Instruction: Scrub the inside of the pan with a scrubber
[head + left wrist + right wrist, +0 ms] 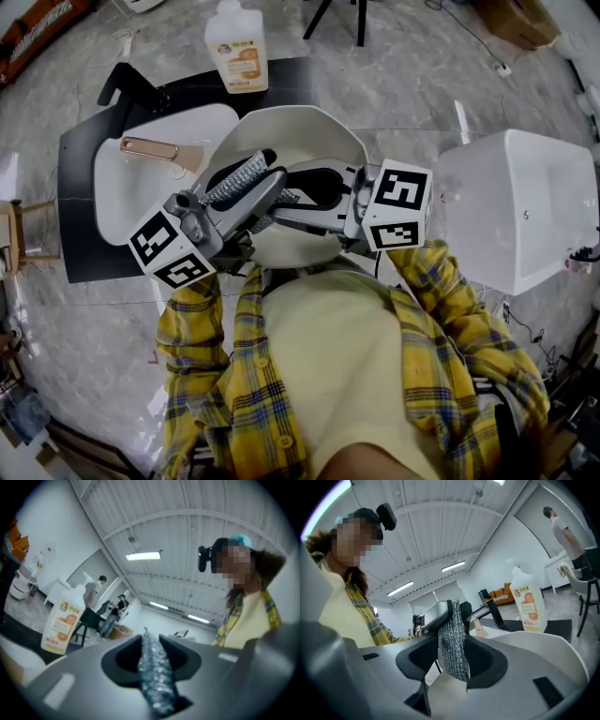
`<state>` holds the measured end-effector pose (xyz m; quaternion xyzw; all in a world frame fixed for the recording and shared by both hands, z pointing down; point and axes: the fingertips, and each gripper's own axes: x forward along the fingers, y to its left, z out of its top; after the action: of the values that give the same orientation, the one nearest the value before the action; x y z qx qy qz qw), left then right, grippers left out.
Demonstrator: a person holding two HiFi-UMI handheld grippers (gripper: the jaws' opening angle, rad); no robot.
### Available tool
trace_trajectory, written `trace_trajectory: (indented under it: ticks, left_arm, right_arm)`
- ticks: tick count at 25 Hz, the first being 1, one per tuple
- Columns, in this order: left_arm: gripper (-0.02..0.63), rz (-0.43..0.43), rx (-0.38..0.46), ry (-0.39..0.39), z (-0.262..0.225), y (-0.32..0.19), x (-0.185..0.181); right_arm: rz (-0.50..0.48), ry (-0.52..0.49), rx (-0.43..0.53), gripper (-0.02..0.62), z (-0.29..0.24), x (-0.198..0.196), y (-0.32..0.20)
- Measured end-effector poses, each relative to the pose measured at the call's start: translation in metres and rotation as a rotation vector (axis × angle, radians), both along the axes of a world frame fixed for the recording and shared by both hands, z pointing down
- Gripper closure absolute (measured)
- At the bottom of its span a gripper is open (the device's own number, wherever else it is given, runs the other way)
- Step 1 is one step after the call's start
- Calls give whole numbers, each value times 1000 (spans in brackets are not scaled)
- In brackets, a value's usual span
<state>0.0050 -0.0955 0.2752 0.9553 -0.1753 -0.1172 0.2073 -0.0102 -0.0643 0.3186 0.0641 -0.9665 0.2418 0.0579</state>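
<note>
- The jaws of our left gripper (pixel 151 641) are clenched on the steel-mesh scrubber (pixel 155 681), pinched edge-on between them; the jaws of our right gripper (pixel 453 660) stand released and wide, with the same scrubber hanging between them and neither pad pressing it.
- Both grippers meet tip to tip above the white pan (pixel 309 120); the scrubber is held over its open mouth, apart from the inner surface as far as we can tell.
- We judge the task barely begun: the scrubber is gripped by the left gripper alone; no stroke on the inside shows; all the scrubbing is left; nothing steadies the pan, and the free right gripper could do that.
- Edges: the pan's raised rim rings the work; a white basin (pixel 127 197) holding a rose-gold-handled utensil (pixel 150 148) lies just beside the pan on our left; a detergent bottle (pixel 237 47) stands beyond the far rim; a white box (pixel 525 206) sits to the right, apart.
- Room: the mouth is wide, so circling strokes have space; our own body crowds the near side.
</note>
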Motion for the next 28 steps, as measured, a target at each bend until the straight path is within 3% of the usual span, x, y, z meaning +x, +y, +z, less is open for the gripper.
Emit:
trace_trajectory:
  ticks: [3,9,15,18,21,28]
  left_arm:
    - [506,5,16,-41,2,1,4]
    - [505,-81,85,-153,8,-3,4]
    - [506,17,64,-6,-8,7,1]
    - [506,43,62,-15,-8,9,3]
    - [491,12,58,-34,-2,5,1]
    - [411,-54,31,14,1,0,-11]
  right_arm:
    - [-20,18,-15,448,3,-2,0]
    - [-7,76,-26,448,11,-3,-5]
    - [-106,9,4,460,-7,-1,3]
    - [-129,-6,-7,460,-8,-3,5]
    - [-100,8,-5,476,-2,-4,2]
    - [-69,-13,-17,491,-5,-2,1]
